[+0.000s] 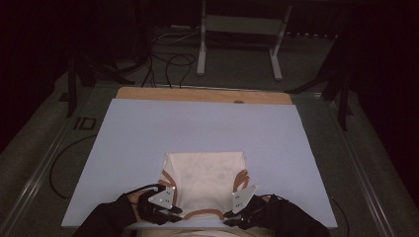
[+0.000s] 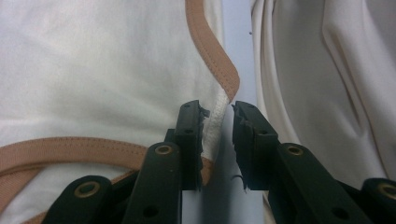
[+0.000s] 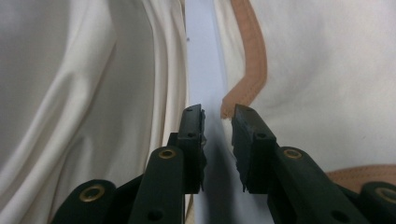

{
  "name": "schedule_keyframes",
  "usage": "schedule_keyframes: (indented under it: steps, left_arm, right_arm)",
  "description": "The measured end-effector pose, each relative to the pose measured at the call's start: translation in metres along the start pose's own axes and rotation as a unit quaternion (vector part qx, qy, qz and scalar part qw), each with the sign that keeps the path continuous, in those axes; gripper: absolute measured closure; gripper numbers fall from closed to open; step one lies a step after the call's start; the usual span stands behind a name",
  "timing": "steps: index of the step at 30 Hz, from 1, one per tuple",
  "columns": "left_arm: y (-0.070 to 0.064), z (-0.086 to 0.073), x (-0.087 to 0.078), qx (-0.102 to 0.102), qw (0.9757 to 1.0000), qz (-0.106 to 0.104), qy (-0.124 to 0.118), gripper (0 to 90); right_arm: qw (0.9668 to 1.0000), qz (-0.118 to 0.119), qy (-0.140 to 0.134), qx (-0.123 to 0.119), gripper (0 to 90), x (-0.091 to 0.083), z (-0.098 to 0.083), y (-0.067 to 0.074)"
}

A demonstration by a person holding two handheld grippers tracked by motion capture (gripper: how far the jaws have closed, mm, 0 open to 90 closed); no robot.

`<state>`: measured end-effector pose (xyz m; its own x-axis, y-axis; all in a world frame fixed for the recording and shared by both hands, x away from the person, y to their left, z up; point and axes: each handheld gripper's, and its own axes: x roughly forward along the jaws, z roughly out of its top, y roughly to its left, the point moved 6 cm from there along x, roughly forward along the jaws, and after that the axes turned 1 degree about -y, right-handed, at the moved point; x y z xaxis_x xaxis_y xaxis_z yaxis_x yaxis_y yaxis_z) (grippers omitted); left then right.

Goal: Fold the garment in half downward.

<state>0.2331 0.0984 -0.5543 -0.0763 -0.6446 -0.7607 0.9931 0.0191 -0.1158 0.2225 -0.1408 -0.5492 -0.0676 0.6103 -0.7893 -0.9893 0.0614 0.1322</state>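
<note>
Garment [image 1: 205,177], near edge behind tools

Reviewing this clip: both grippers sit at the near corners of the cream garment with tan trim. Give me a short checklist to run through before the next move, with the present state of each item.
1. Garment lies flat on the blue board: ok, spread out, near edge by the person.
2. Left gripper lined up on a corner: ok, the white corner under the tan trim sits between its jaws.
3. Left gripper actually pinching cloth: not ok, a gap shows beside the cloth.
4. Right gripper lined up on a corner: ok, the trim end lies just ahead of its tips.
5. Right gripper holding cloth: not ok, bare board shows between its jaws.
6. Both grippers level at matching corners: ok in the high view.
</note>
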Motion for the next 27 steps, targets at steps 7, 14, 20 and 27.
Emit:
schedule_keyframes:
  steps: [7, 14, 20, 27]
  left_arm:
    - [0.0, 0.014, -0.01, -0.002, 0.9988, 0.015, -0.047, 62.7]
    - [0.008, 0.021, -0.006, -0.018, 0.9967, 0.047, -0.063, 87.3]
    - [0.009, 0.011, 0.007, -0.016, 0.9988, 0.035, -0.029, 89.7]
    - [0.008, 0.004, 0.007, -0.018, 0.9986, 0.045, -0.022, 89.9]
  right_arm:
    - [0.9995, -0.011, -0.029, -0.01, 78.6, -0.008, 0.009, -0.002]
    - [0.9957, -0.062, -0.068, 0.006, 90.0, -0.008, 0.02, -0.014]
    - [0.9974, -0.046, -0.05, 0.021, 90.0, 0.003, 0.016, -0.011]
    - [0.998, -0.054, -0.022, 0.027, 90.0, 0.0, -0.002, -0.01]
